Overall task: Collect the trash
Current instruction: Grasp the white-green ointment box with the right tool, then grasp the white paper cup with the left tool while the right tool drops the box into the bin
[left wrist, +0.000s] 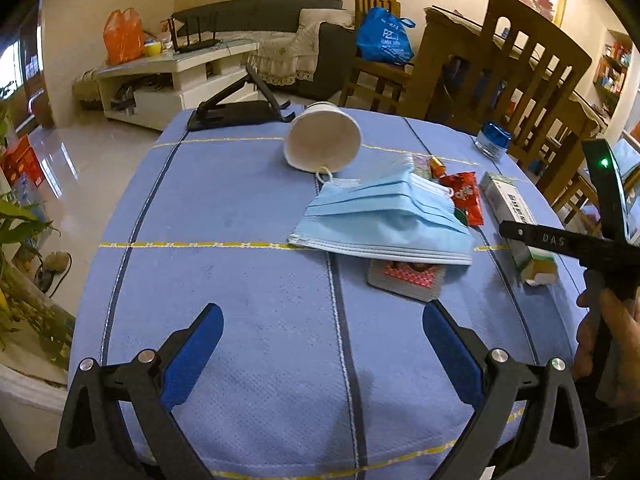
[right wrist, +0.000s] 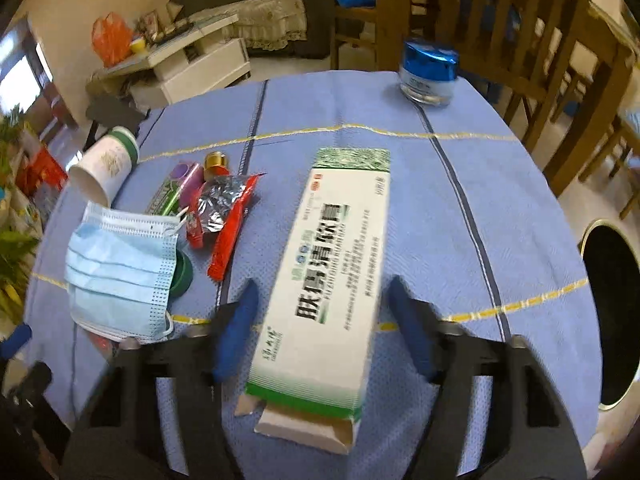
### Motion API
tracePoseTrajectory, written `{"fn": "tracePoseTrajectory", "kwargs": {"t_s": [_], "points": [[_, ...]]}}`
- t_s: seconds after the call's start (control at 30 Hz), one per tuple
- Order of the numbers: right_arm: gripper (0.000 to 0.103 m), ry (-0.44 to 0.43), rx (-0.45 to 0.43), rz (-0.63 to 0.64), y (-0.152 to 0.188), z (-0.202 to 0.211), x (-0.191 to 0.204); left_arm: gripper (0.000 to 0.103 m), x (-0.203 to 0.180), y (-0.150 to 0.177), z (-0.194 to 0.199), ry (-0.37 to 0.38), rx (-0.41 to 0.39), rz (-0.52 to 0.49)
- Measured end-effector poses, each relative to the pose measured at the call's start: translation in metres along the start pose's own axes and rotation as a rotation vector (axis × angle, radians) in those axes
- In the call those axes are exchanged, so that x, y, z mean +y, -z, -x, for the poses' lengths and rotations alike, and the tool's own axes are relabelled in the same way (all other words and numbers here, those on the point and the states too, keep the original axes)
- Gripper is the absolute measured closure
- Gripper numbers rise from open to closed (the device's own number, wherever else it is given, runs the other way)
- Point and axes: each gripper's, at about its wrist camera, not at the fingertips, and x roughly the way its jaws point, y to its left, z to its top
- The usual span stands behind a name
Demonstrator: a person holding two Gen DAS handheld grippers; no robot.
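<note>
Right wrist view: my right gripper (right wrist: 320, 320) is wide open, straddling the medicine box (right wrist: 332, 264), which lies flat on the tablecloth (right wrist: 440, 208), pads not touching. Risk: its open end flap (right wrist: 308, 428) crushes or the box pivots out. Left gripper (left wrist: 320, 336) hangs open, empty, short of the mask (left wrist: 384, 220).

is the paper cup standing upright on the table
No, the paper cup lies tipped on its side on the blue tablecloth, open mouth toward the camera.
</note>
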Motion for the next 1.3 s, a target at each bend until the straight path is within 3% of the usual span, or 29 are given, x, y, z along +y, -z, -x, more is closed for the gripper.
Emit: {"fn": "tracePoseTrajectory", "kwargs": {"t_s": [0.1, 0.2, 0.4, 0.5, 0.67, 0.77, 0.83, 0.93, 0.97, 1.17, 1.3], "points": [[0.055, -0.028, -0.004, 0.022, 0.004, 0.002, 0.000, 0.007, 0.005, -0.006, -0.001, 0.007, -0.002, 0.012], [0.055, -0.086, -0.040, -0.023, 0.006, 0.015, -0.025, 0.007, 0.007, -0.025, -0.002, 0.007, -0.024, 0.009], [0.055, -0.139, -0.121, -0.089, 0.007, 0.040, -0.079, 0.007, 0.006, -0.097, -0.022, 0.006, -0.069, 0.001], [0.055, -0.167, -0.161, -0.111, 0.010, 0.044, -0.099, 0.007, 0.008, -0.131, -0.052, 0.010, -0.024, 0.019], [0.055, -0.206, -0.169, -0.112, 0.015, 0.037, -0.108, 0.007, 0.004, -0.168, -0.108, 0.070, 0.130, 0.068], [0.055, -0.243, -0.177, -0.122, 0.012, 0.035, -0.110, 0.007, 0.004, -0.174, -0.133, 0.030, 0.219, 0.078], [0.055, -0.263, -0.193, -0.126, 0.010, 0.039, -0.112, 0.009, 0.004, -0.174, -0.141, 0.046, 0.252, 0.086], [0.055, -0.280, -0.206, -0.133, 0.010, 0.041, -0.114, 0.038, 0.007, -0.171, -0.147, 0.058, 0.285, 0.099], [0.055, -0.284, -0.208, -0.135, 0.010, 0.041, -0.115, 0.040, 0.008, -0.170, -0.147, 0.061, 0.294, 0.104], [0.055, -0.288, -0.230, -0.149, 0.010, 0.047, -0.119, 0.042, 0.005, -0.166, -0.119, 0.068, 0.243, 0.113], [0.055, -0.270, -0.250, -0.149, 0.013, 0.051, -0.120, 0.042, -0.003, -0.172, -0.086, 0.115, 0.193, 0.132]]}}
